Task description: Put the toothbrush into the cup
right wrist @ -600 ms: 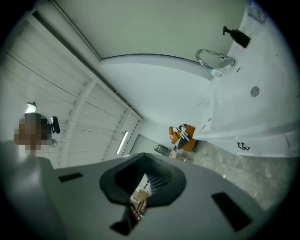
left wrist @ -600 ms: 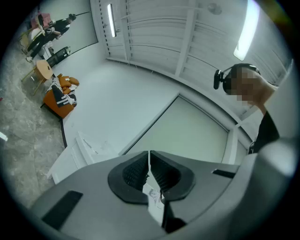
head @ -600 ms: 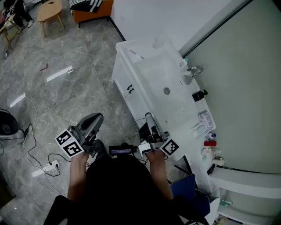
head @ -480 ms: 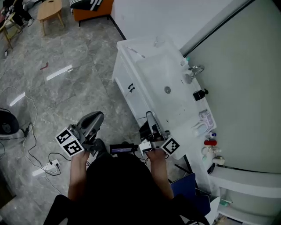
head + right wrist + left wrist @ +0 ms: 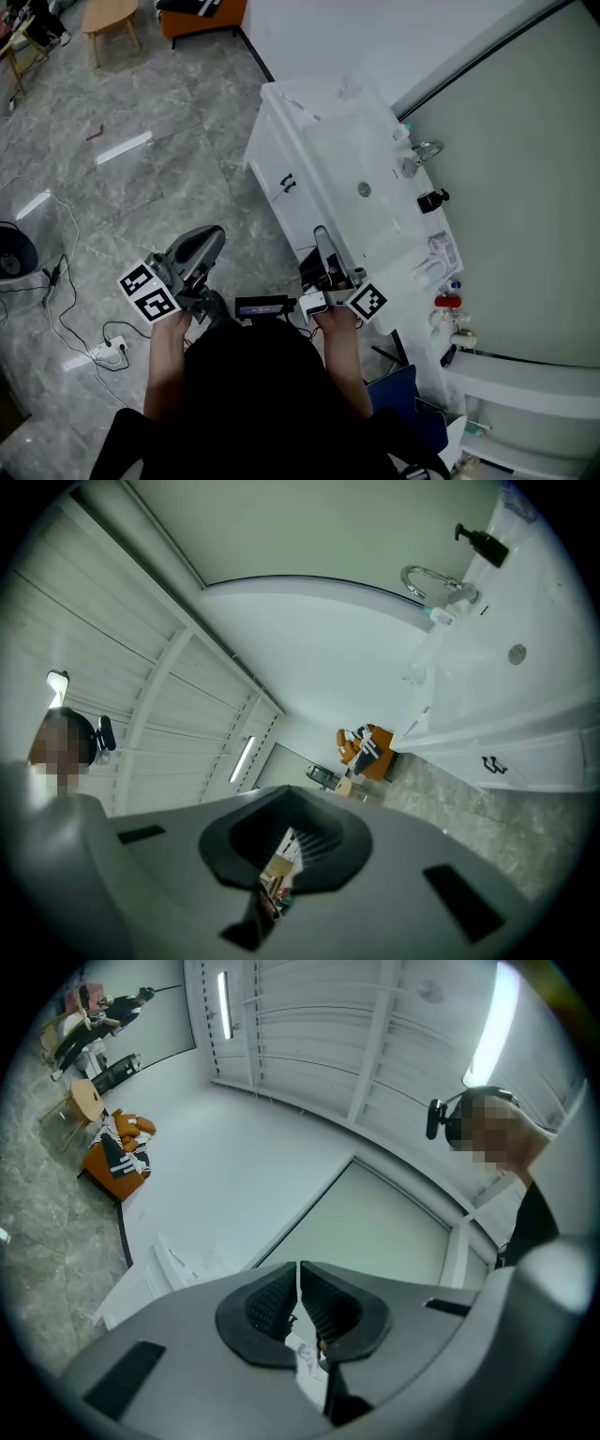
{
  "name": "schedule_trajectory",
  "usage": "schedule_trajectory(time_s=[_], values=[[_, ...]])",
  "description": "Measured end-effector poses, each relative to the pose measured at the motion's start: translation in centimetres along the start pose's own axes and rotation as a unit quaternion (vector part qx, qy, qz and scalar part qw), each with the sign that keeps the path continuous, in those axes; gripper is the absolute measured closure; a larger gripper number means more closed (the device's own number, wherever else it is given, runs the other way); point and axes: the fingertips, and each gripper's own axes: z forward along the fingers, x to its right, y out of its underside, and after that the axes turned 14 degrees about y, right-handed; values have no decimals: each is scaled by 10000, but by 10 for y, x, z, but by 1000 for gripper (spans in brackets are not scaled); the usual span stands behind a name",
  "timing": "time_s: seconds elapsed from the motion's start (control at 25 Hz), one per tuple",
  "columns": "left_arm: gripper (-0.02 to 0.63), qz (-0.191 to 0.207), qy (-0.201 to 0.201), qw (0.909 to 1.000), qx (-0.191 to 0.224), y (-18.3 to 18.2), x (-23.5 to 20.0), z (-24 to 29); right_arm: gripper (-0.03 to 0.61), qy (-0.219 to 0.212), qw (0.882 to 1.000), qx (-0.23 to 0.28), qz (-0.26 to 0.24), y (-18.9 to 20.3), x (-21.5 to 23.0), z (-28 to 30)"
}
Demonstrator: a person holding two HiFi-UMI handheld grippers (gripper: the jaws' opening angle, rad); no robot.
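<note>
Thin white toothbrush (image 5: pixel 297 106): flat on far end of white sink bench (image 5: pixel 380 234), long axis diagonal, bristle end indistinct, near clear cup (image 5: pixel 349 88). Left tool (image 5: pixel 212 236), right tool (image 5: pixel 322 236): both clenched, empty.

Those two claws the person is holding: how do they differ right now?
The left claw hangs over the open grey floor; the right claw is close beside the white sink cabinet. In the head view the left claw shows its broad side, while the right claw looks narrow and edge-on. Both are shut, with nothing between their jaws.
</note>
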Motion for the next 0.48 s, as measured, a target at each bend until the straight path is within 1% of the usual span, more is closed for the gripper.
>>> schedule_trajectory(time_s=[0.24,0.48], values=[[594,18,87,9999,94,-15,-5,-17,572,252,9996,118,-43,8,-3,9],[594,-35,49,9999,143,-21,-12,-33,572,490,9987,115,5,17,4,13]])
